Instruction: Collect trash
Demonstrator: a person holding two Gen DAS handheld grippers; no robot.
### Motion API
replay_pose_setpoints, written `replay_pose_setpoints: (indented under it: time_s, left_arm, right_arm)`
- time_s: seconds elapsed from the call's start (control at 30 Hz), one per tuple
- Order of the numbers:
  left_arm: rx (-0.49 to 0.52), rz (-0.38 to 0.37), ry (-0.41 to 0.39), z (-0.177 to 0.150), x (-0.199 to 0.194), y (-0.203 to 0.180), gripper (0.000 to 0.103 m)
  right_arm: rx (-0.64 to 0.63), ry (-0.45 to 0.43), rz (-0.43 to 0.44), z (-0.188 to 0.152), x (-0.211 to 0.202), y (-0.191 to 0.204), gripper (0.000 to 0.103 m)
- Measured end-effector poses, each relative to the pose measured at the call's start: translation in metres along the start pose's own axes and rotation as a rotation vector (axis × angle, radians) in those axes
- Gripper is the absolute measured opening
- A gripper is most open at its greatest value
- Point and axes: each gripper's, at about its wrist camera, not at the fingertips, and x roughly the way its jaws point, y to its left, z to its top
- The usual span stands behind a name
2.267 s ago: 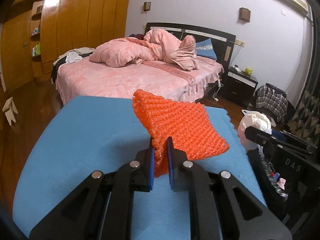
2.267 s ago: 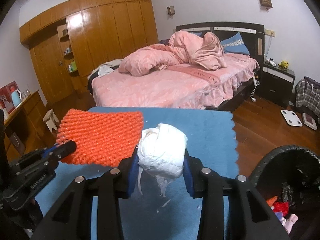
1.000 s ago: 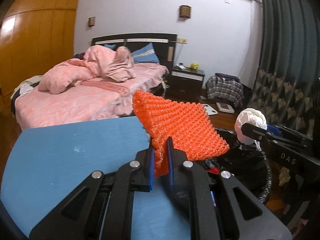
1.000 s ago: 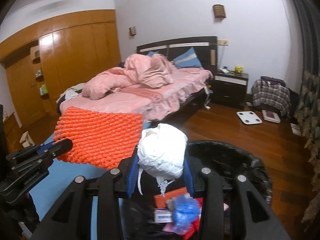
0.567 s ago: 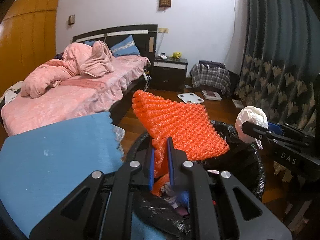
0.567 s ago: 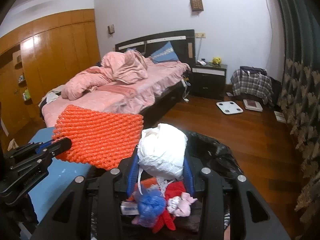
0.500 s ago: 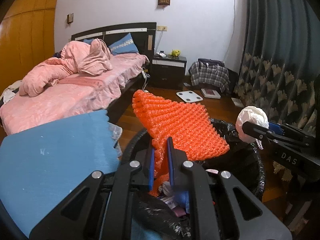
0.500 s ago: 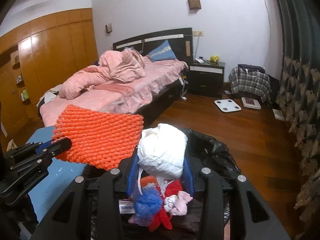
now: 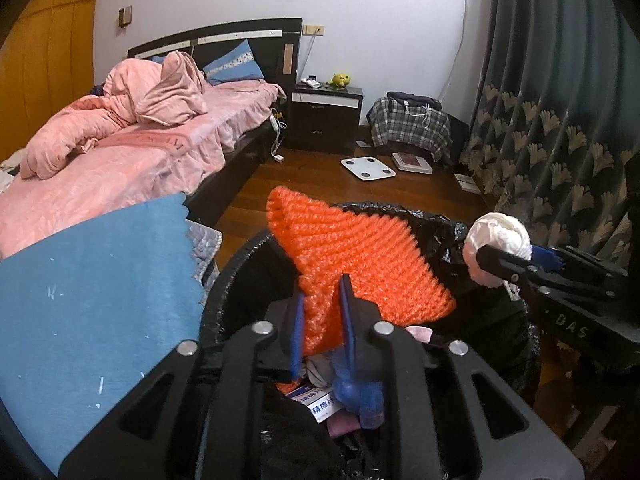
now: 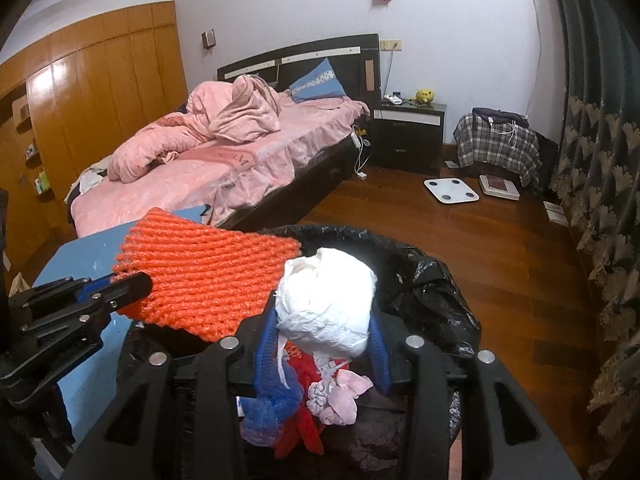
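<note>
Low in the left wrist view, the left gripper (image 9: 322, 316) now hangs over the black bin (image 9: 236, 264), no longer the blue table (image 9: 92, 300); its jaws have just been opening, the orange foam net (image 9: 352, 256) between them, so release is near.

Lower centre of the right wrist view, the right gripper (image 10: 322, 340) has likewise come over the bin and pinches the white paper wad (image 10: 326, 300); only here does the red and blue rubbish (image 10: 288, 408) inside show clearly.

orange foam net (image 9: 352, 264): knitted-looking mesh sleeve, flattened, tilted, frame centre, above bin | white wad (image 10: 326, 304): crumpled tissue or plastic, lower centre, above bin | black-lined bin (image 10: 424, 276): open, lower frame, holding red, blue, pink scraps and a printed wrapper
</note>
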Motion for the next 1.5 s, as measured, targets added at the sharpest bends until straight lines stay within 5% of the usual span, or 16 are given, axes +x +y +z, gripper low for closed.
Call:
replay_pose_setpoints:
  time_s: [0.1, 0.2, 0.43, 0.8, 1.5]
  left_arm:
    - [-0.004, 0.007, 0.003, -0.002, 0.000, 0.002, 0.049]
    - [-0.003, 0.016, -0.002, -0.004, -0.005, 0.005, 0.052]
    - [-0.010, 0.063, -0.036, -0.001, -0.030, 0.013, 0.079]
    - [-0.047, 0.117, -0.076, 0.000, -0.087, 0.024, 0.094]
    - [-0.046, 0.216, -0.200, -0.004, -0.195, 0.012, 0.096]
  right_arm:
    - [0.005, 0.005, -0.004, -0.001, 0.002, -0.001, 0.052]
    - [0.011, -0.003, -0.008, -0.001, 0.000, -0.002, 0.064]
    - [0.018, -0.028, -0.009, 0.003, -0.014, 0.002, 0.097]
    - [0.028, -0.038, 0.087, 0.014, -0.056, 0.022, 0.097]
    - [-0.088, -0.095, 0.171, 0.022, -0.150, 0.081, 0.097]
